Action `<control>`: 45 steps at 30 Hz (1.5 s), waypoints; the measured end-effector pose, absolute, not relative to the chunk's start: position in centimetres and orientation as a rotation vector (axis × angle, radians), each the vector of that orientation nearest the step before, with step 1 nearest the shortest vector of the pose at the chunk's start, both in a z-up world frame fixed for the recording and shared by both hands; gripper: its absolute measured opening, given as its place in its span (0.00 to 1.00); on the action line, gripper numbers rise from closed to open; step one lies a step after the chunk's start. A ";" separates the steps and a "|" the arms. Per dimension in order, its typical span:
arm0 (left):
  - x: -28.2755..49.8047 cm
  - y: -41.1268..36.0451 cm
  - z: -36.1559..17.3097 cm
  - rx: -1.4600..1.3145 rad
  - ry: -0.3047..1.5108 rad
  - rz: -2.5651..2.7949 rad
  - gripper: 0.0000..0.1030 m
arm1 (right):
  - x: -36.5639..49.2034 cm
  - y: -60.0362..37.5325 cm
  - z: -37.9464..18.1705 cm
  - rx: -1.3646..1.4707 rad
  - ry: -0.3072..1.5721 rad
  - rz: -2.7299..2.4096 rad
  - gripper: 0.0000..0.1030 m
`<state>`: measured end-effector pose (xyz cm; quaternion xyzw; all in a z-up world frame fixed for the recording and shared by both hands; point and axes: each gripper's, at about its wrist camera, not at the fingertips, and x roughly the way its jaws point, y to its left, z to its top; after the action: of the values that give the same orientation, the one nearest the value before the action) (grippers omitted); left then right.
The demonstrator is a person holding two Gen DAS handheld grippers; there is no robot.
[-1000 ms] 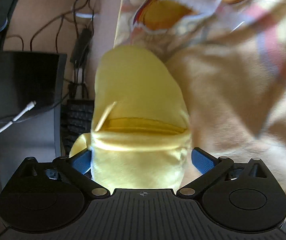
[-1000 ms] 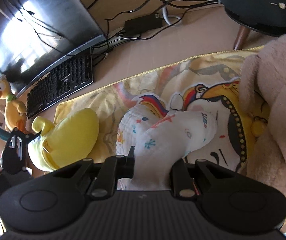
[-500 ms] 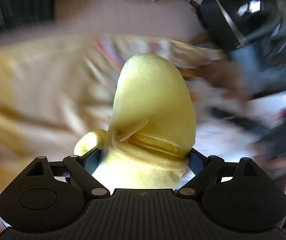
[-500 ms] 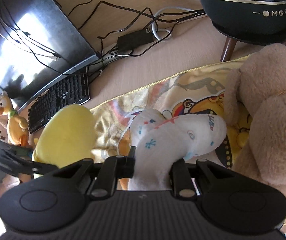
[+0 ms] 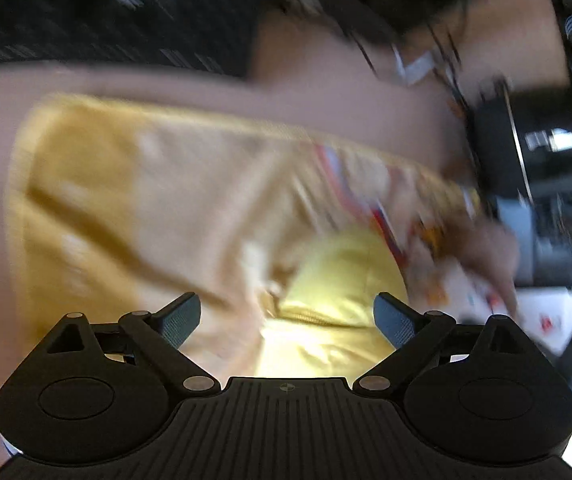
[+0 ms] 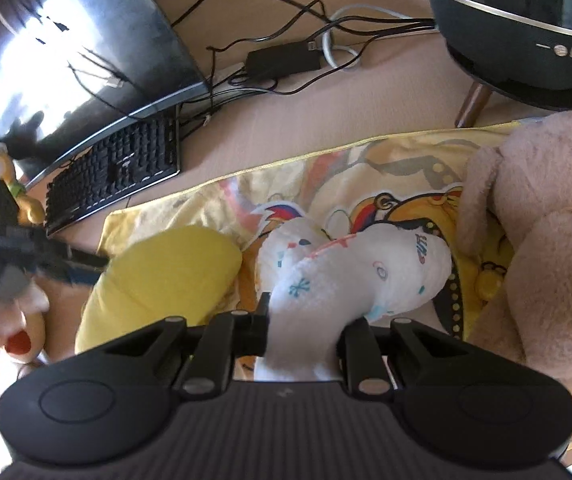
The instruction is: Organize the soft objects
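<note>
My left gripper [image 5: 286, 304] is blurred with motion and its jaws are opening. The yellow plush [image 5: 338, 280] lies between them on the yellow cartoon blanket [image 5: 145, 184], and the left pad stands clear of it. In the right wrist view the yellow plush [image 6: 169, 276] rests at the blanket's left end, with the left gripper [image 6: 65, 264] just left of it. My right gripper [image 6: 306, 324] is shut on the white printed plush [image 6: 366, 272], which bends over the blanket [image 6: 366, 168]. A brown teddy [image 6: 538, 240] sits on the right.
A black keyboard [image 6: 113, 172] and a monitor [image 6: 65, 40] stand beyond the blanket at the left. Cables and a power adapter [image 6: 281, 58] lie behind. A black round appliance on wooden legs [image 6: 518, 20] stands at the back right. A small duck figure [image 6: 25, 204] is at the far left.
The left gripper rolled and swung across with the yellow plush, which now lies on the blanket beside the white plush; its jaws have spread off it. The right gripper has kept still.
</note>
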<state>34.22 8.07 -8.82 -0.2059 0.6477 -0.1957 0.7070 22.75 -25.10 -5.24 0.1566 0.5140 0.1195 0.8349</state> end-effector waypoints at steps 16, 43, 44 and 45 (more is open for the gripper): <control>18.7 2.4 -3.9 0.082 1.104 -0.298 0.96 | 24.7 -20.9 -1.8 0.208 1.016 0.406 0.16; 19.0 1.4 -6.5 0.005 1.059 -0.132 0.96 | 27.3 -7.1 -2.7 -0.051 1.108 0.863 0.16; 19.2 1.5 -6.5 0.003 1.063 -0.131 0.96 | 27.7 -7.6 -2.6 -0.046 1.103 0.847 0.16; 19.4 1.6 -6.8 0.001 1.067 -0.129 0.96 | 28.0 -8.0 -2.5 -0.039 1.100 0.831 0.16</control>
<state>19.45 1.59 -6.81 0.0004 0.5081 -0.0617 0.8591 28.01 -8.03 -2.54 -0.0182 0.5073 0.3833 0.7716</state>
